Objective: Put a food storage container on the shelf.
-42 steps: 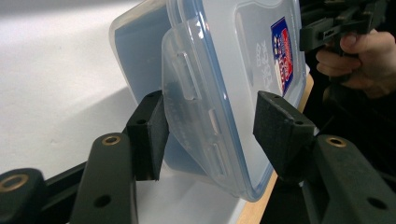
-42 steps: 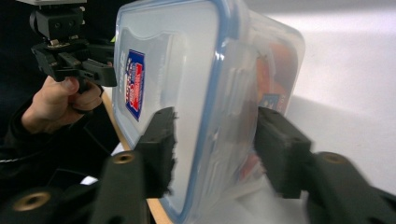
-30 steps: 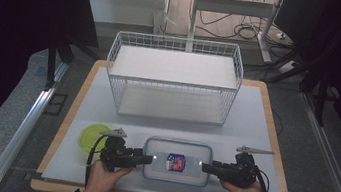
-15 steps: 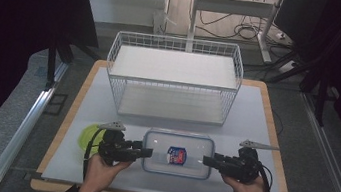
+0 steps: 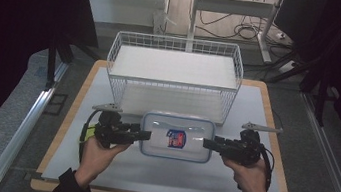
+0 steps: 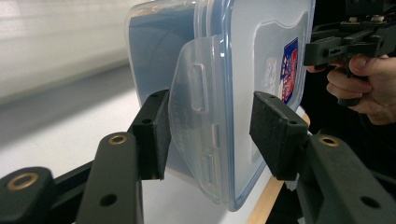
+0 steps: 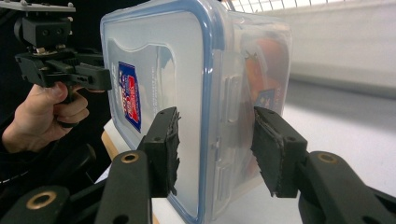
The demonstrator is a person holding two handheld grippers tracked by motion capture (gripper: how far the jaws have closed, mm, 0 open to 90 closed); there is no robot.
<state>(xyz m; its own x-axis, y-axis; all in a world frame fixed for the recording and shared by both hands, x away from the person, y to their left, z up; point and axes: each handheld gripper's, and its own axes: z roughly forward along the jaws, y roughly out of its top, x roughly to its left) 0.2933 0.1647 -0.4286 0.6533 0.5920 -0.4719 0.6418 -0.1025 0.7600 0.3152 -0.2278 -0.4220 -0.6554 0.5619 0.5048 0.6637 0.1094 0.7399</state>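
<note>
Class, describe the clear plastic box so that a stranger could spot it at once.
Start at the white wire basket on the table. Just in front of it, a hand-held gripper grips each end of the clear rectangular plastic box. Its blue-rimmed lid and red-blue label set it apart.

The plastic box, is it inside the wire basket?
No, the plastic box hangs between the two grippers in front of the wire basket.

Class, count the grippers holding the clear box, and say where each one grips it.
2. The left gripper clamps the box at its left end; the right gripper clamps its right end. Both grip over the lid's side flaps, holding the box in front of the basket.
</note>
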